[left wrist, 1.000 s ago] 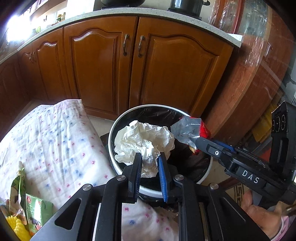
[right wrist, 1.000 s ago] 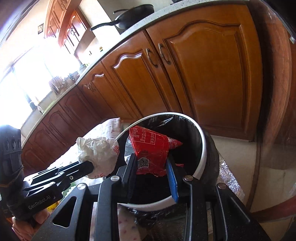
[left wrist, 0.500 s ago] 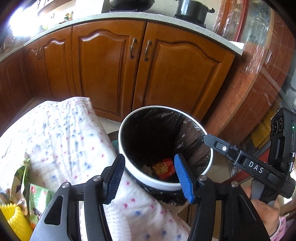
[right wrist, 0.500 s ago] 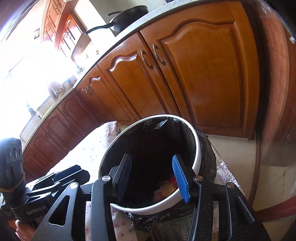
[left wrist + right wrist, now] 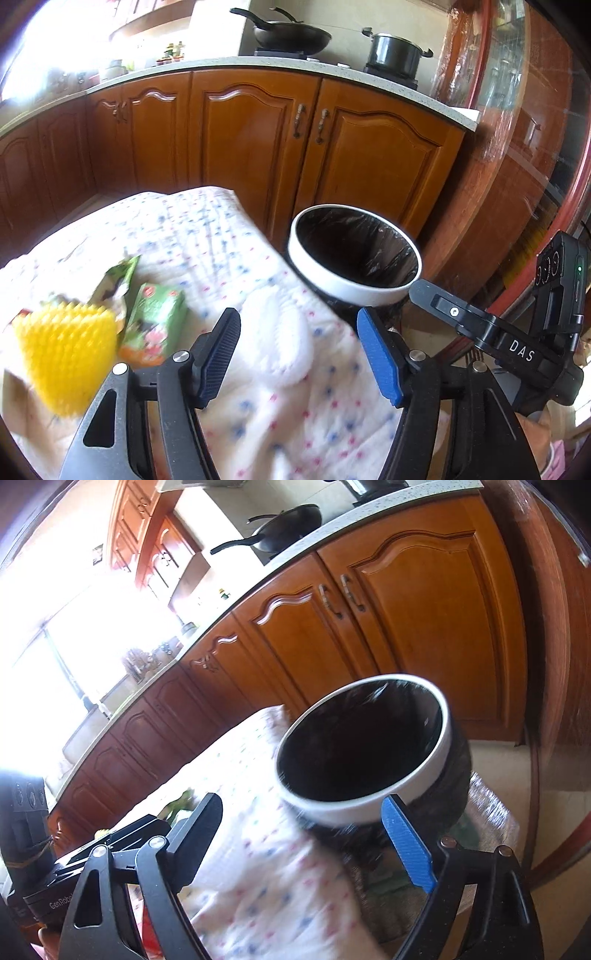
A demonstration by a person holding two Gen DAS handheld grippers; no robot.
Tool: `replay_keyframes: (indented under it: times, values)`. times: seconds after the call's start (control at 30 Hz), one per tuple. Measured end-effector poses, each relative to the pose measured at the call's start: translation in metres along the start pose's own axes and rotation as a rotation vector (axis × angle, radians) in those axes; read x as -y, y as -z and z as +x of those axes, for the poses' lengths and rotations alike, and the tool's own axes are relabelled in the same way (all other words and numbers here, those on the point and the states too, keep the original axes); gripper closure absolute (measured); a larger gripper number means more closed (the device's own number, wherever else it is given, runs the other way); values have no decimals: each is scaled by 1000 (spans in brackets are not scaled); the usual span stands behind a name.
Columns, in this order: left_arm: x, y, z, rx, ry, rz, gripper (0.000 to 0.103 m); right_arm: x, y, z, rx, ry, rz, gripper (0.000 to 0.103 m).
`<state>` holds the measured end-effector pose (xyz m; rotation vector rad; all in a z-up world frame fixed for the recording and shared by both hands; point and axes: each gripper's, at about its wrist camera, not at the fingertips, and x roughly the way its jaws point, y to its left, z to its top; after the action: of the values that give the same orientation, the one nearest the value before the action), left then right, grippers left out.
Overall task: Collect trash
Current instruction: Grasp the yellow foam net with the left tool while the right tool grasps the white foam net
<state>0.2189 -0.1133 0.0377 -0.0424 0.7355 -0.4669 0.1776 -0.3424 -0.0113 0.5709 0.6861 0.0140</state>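
A round white-rimmed trash bin [image 5: 354,286] lined with a black bag stands beside the table; it also shows in the right wrist view [image 5: 373,805]. My left gripper [image 5: 301,354] is open and empty above the dotted white tablecloth [image 5: 207,236], short of the bin. My right gripper [image 5: 306,834] is open and empty just in front of the bin; its body shows in the left wrist view [image 5: 498,332]. On the cloth at the left lie a green snack carton [image 5: 157,321], a green wrapper [image 5: 118,277] and a yellow spiky object [image 5: 68,354].
Wooden kitchen cabinets [image 5: 258,147] stand behind the bin, with a wok [image 5: 291,35] and a pot [image 5: 395,51] on the counter. A curved wooden and glass cabinet [image 5: 517,166] is at the right. The left gripper's body shows at the left of the right wrist view [image 5: 74,867].
Both grippers opened and dropped the crumpled paper and the red wrapper into the bin, then pulled back and up from it. The trash on the tablecloth has come into the left view.
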Motion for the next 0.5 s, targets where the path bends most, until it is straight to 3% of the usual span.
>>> replay_keyframes:
  times: [0.5]
  values:
    - [-75,65,-87,53,-111,-163,36,-57,62,9,-83,-55,-31,13]
